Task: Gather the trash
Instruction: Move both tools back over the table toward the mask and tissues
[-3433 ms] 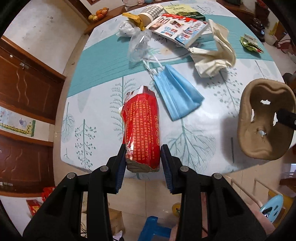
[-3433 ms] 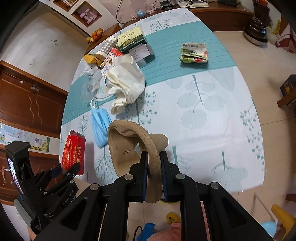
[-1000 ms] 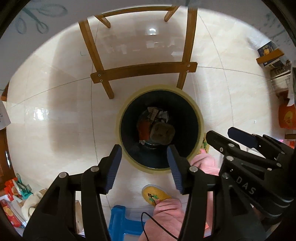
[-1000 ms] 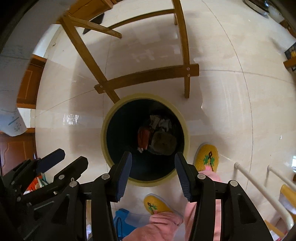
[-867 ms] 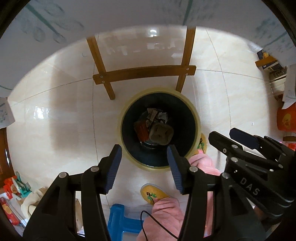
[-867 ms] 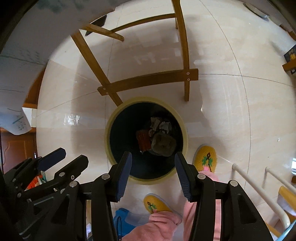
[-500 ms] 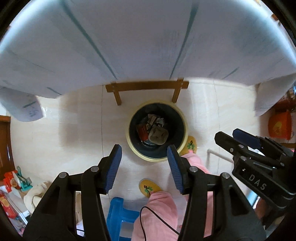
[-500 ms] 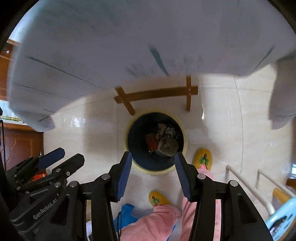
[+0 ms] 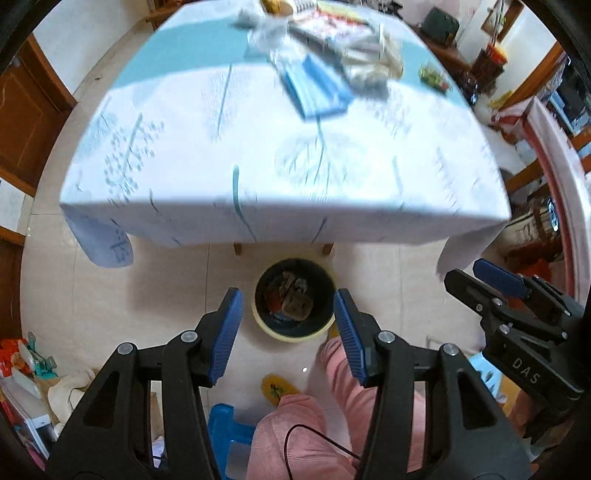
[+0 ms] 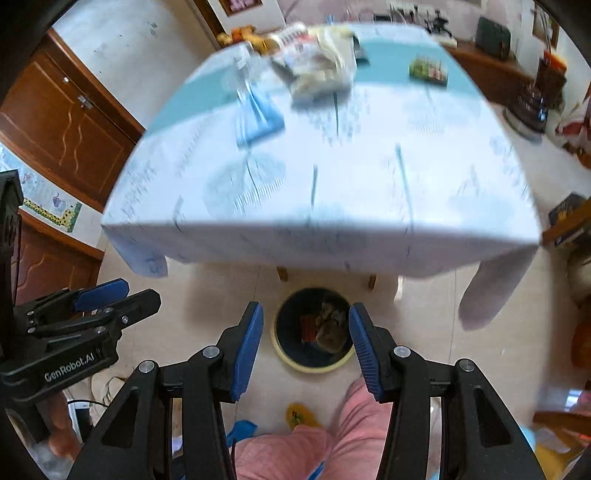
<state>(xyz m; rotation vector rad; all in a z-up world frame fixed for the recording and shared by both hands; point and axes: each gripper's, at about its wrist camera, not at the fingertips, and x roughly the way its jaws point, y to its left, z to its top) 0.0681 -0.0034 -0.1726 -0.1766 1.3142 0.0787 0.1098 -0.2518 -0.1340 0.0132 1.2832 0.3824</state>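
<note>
A round bin [image 9: 295,334] with a yellow rim stands on the floor below the table's front edge; it also shows in the right wrist view [image 10: 312,363]. Inside lie a red packet [image 10: 306,328] and a brown pulp tray [image 10: 328,338]. My left gripper [image 9: 288,334] is open and empty, high above the bin. My right gripper [image 10: 306,345] is open and empty too, beside it. On the table [image 9: 184,147] lie a blue face mask [image 9: 317,88], crumpled cream paper [image 9: 373,62], clear plastic [image 9: 266,31] and a green packet [image 10: 428,70], all blurred.
The person's pink-clad legs [image 9: 321,424] and yellow slippers [image 9: 279,387] are just below the grippers. A blue stool [image 9: 225,432] stands by the feet. Brown cabinets [image 10: 62,125] line the left wall. Clutter sits on the floor at left [image 9: 29,365].
Both grippers have risen from close over the bin to above table height. The tabletop has come into view. The red packet and pulp tray, held 3.4 s ago, lie in the bin.
</note>
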